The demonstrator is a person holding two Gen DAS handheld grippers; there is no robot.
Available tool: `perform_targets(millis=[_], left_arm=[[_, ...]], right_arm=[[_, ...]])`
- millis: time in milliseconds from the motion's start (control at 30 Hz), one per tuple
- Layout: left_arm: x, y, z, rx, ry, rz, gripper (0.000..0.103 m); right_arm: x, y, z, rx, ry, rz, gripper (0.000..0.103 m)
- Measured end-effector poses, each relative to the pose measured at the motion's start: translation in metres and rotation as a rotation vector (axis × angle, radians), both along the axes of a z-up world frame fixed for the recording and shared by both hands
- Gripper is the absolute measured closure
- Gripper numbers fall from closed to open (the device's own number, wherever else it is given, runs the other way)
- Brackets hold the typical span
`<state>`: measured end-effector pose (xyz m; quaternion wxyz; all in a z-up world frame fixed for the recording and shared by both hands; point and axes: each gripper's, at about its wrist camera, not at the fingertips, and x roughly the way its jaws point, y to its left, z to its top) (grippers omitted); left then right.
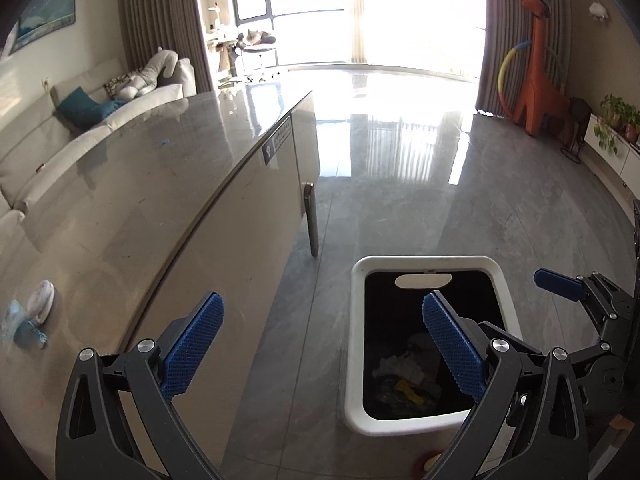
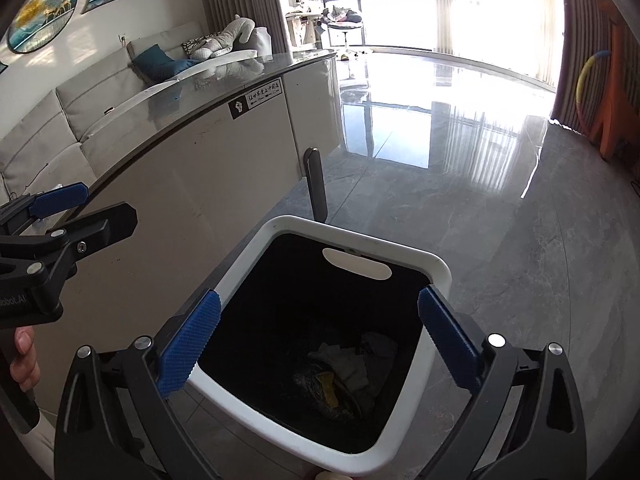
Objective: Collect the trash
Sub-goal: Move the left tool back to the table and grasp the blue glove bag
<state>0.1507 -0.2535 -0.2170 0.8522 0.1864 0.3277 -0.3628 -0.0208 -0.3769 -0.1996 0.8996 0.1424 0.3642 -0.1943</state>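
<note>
In the left wrist view the left gripper (image 1: 322, 344) hangs with jaws spread and empty over the table edge. The remaining trash (image 1: 30, 316), seemingly a crumpled blue wrapper beside a small round lid, lies on the table (image 1: 132, 184); light and soft, so pinch the bunched middle. In the right wrist view the right gripper (image 2: 318, 344), also spread and empty, hovers above the bin (image 2: 400, 436), showing collected scraps but not the tabletop trash.

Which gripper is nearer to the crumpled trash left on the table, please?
Left. The left gripper hangs open at the table's edge beside the crumpled trash; the right gripper hangs open over the bin.
</note>
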Motion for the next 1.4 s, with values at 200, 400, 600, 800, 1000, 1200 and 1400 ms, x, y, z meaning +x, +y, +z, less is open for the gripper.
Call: perform_targets(millis=[200, 400, 600, 800, 1000, 1200, 1400], left_arm=[[0.016, 0.031, 0.016, -0.029, -0.021, 0.081, 0.005], [0.043, 0.080, 0.040, -0.052, -0.073, 0.243, 0.005], [0.073, 0.137, 0.062, -0.084, -0.098, 0.372, 0.005], [0.107, 0.194, 0.071, -0.098, -0.065, 0.545, 0.005], [0.140, 0.245, 0.070, -0.087, -0.061, 0.680, 0.005], [0.178, 0.270, 0.043, -0.093, 0.047, 0.721, 0.005], [0.199, 0.269, 0.019, -0.059, 0.103, 0.719, 0.005]], right_arm=[[0.018, 0.021, 0.037, -0.051, -0.075, 0.071, 0.005], [0.055, 0.053, 0.075, -0.092, -0.161, 0.184, 0.005], [0.105, 0.092, 0.090, -0.085, -0.211, 0.290, 0.005], [0.157, 0.140, 0.105, -0.072, -0.245, 0.405, 0.005], [0.205, 0.182, 0.112, -0.069, -0.262, 0.470, 0.005], [0.230, 0.214, 0.093, -0.102, -0.218, 0.519, 0.005], [0.238, 0.223, 0.074, -0.118, -0.182, 0.544, 0.004]])
